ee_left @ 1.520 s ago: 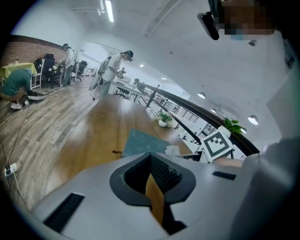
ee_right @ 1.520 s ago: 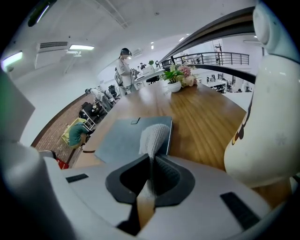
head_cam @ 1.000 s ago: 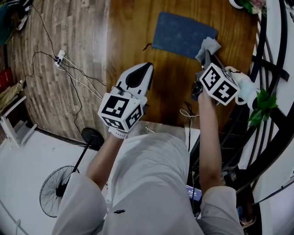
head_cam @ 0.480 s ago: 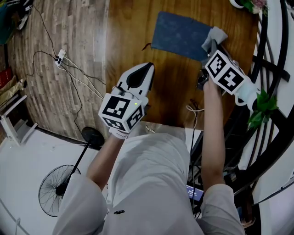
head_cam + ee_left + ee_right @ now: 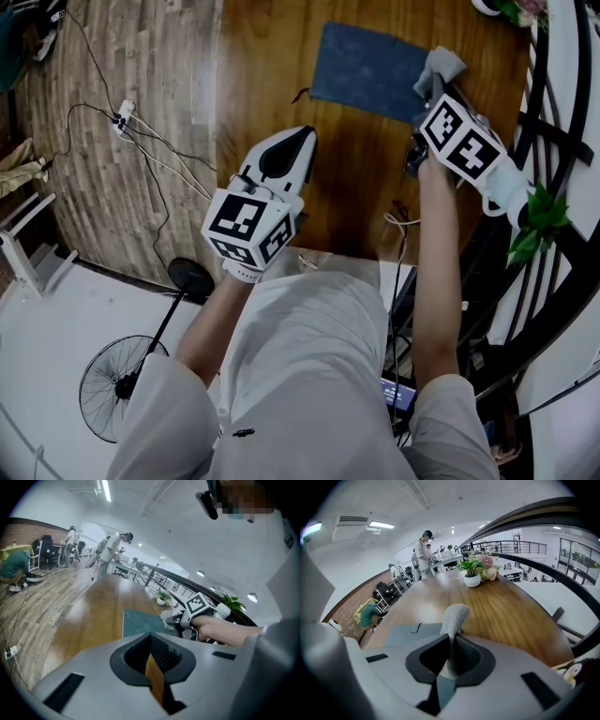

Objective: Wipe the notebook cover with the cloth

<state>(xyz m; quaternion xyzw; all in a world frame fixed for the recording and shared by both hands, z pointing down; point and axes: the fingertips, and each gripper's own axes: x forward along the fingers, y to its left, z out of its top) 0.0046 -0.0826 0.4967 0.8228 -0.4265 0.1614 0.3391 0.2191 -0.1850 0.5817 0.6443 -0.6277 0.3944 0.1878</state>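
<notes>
Right claw (image 5: 433,84) has been travelling away from the body since the earlier frames and is now arriving over the right edge of the notebook (image 5: 367,70); left claw (image 5: 298,142) is hardly shifting. Right claw is pinching the grey cloth (image 5: 441,64), with a fold sticking out beyond the jaws, probably so the fabric meets the cover first. Contact is not yet confirmable. Notebook, dark blue and closed, is lying flat on the desk (image 5: 356,187). Left claw is hovering over the desk's near side, jaws together, carrying nothing, and judged to be keeping clear of the stroke. Potted plant (image 5: 472,579) is standing well beyond the notebook. Dark railing (image 5: 553,122) is running just beside the right arm, limiting room on that side.
</notes>
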